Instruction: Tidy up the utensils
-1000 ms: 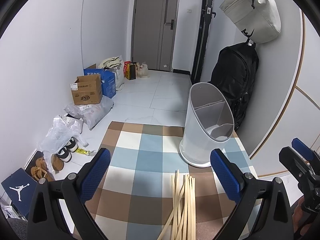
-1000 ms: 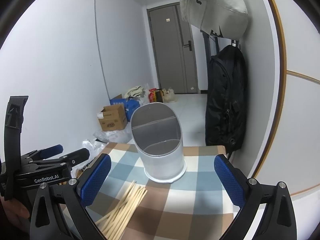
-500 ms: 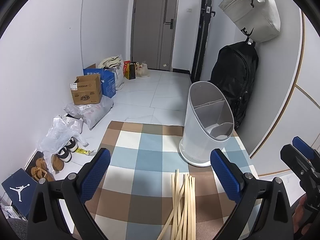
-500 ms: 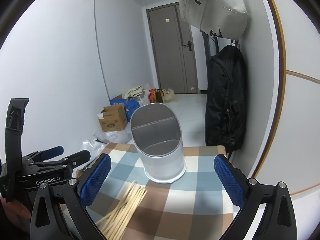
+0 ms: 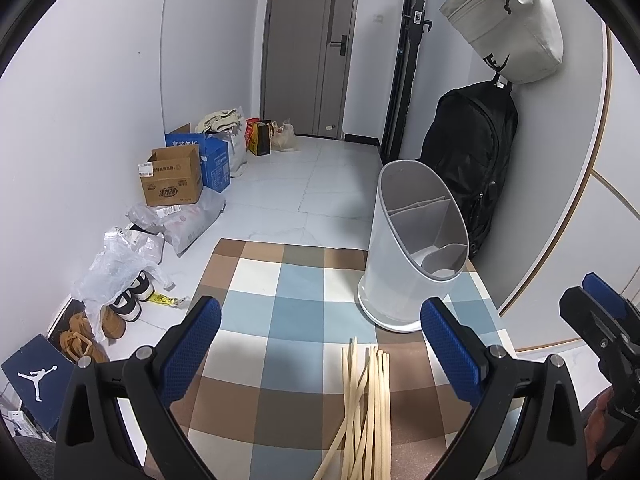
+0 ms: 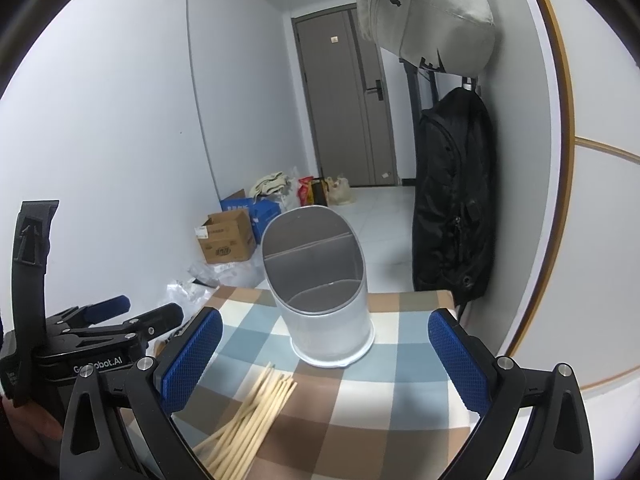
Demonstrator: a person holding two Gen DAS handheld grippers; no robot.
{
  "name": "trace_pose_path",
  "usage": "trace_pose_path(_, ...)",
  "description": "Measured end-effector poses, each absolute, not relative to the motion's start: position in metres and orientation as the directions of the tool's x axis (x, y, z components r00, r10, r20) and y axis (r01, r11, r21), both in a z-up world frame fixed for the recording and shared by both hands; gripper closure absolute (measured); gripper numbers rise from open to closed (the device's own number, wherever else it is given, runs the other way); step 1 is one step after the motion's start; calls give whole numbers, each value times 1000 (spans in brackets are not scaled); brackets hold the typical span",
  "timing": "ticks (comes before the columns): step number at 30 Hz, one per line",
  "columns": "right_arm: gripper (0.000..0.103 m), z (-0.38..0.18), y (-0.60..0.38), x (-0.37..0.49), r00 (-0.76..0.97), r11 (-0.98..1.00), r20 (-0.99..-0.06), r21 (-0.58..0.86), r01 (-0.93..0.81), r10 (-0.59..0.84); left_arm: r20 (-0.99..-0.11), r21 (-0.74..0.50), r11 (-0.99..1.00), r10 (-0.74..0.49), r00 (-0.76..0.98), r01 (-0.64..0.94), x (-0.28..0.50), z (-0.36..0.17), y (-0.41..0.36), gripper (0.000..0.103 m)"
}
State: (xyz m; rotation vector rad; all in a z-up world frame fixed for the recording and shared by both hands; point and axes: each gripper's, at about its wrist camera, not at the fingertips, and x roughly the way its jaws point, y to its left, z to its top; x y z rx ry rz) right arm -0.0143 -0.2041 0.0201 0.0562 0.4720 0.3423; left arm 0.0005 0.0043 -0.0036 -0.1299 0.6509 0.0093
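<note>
Both the left gripper [image 5: 320, 354] and right gripper [image 6: 326, 358] hover spread wide, holding nothing. The chopsticks [image 5: 366, 408] lie bundled just below, the holder [image 5: 414, 246] beyond. Pinching the overlapped pile risks lifting several sticks and scattering them.

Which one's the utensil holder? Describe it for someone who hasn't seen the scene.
On the checkered tablecloth, past the loose pile of chopsticks, stands the utensil holder. It is the only upright white container there, with a slanted open top and inner dividers.
</note>
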Motion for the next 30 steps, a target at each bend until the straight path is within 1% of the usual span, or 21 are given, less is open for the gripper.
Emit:
trace_pose_path(7, 0, 19, -201, -9, 826, 938, -445, 142, -317, 346, -618, -124, 991, -43, 785, -43, 5, -6, 7, 5)
trace_pose_path(12, 0, 14, -199, -2, 808, 934, -469, 158, -320, 357, -648, -131, 990, -53, 760, -43, 13, -13, 9, 5)
trace_pose_path(15, 0, 10, -197, 3, 793, 930, -487, 173, -325, 367, -684, -108, 993, -44, 728, -41, 22, -21, 8, 5)
trace_pose_path(18, 0, 5, -197, 10, 780, 929, -505, 184, -322, 370, -717, -125, 991, -62, 695, -40, 29, -30, 10, 5)
trace_pose_path(24, 0, -5, -200, 27, 757, 934, -547, 198, -298, 358, -810, -150, 989, -119, 574, -6, 43, -56, 13, 6)
trace_pose_path(26, 0, -9, -200, 33, 747, 934, -561, 203, -295, 357, -839, -145, 989, -134, 528, 21, 47, -67, 9, 8)
trace_pose_path(28, 0, -13, -201, 39, 740, 933, -569, 203, -298, 360, -869, -137, 990, -141, 473, 43, 50, -77, 5, 18)
trace_pose_path(30, 0, -16, -200, 45, 731, 930, -576, 205, -304, 366, -888, -155, 986, -164, 430, 54, 53, -84, 5, 23)
